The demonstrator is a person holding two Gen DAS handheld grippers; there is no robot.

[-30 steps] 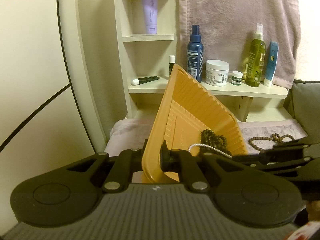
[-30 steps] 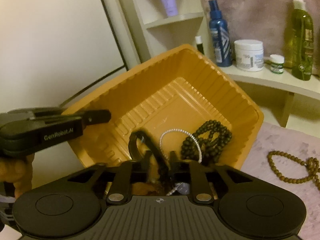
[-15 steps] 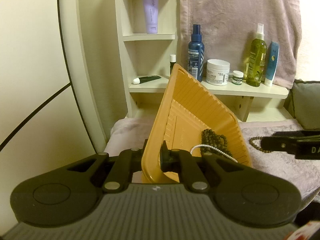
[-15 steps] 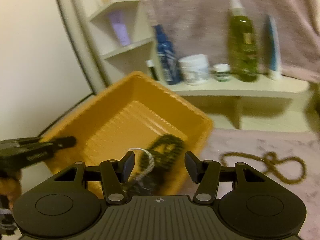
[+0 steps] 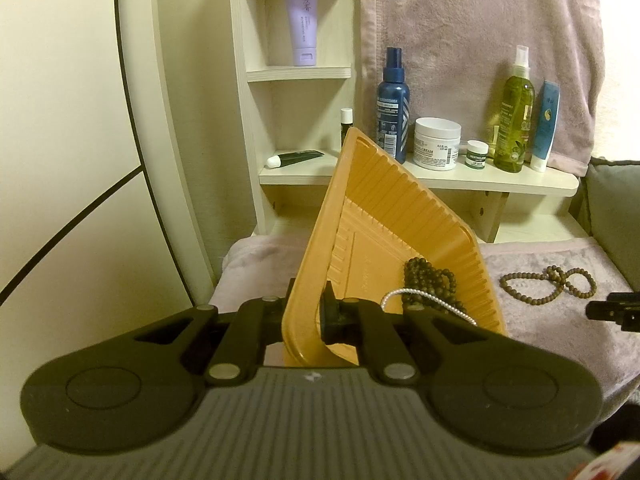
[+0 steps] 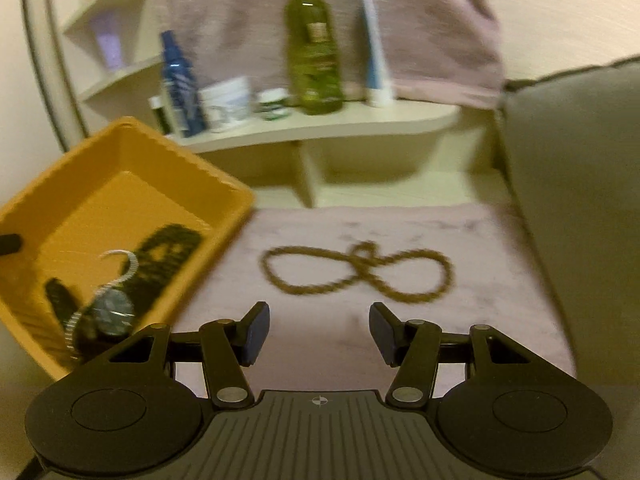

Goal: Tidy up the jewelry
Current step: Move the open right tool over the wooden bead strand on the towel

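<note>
My left gripper [image 5: 306, 314] is shut on the near rim of an orange plastic tray [image 5: 400, 232], holding it tilted. Inside the tray lie a dark bead bracelet [image 5: 428, 284], a thin silver chain [image 5: 424, 300] and a dark wristwatch [image 6: 112, 314]. A brown bead necklace [image 6: 356, 272] lies in a figure-eight on the pink cloth [image 6: 400, 336] to the right of the tray [image 6: 120, 184]. My right gripper [image 6: 316, 330] is open and empty, just short of that necklace, which also shows in the left wrist view as the necklace [image 5: 548, 288].
A cream shelf [image 5: 440, 178] behind holds a blue spray bottle [image 5: 394, 100], a white cream jar [image 5: 437, 148], a small jar [image 5: 477, 154], a green spray bottle [image 5: 514, 116] and a blue tube [image 5: 545, 124]. A grey cushion [image 6: 580, 200] stands at the right. A pink towel [image 5: 480, 20] hangs behind.
My right gripper opened, left the watch in the tray, and swung right over the cloth toward the brown necklace. The left gripper and tray stayed still.
</note>
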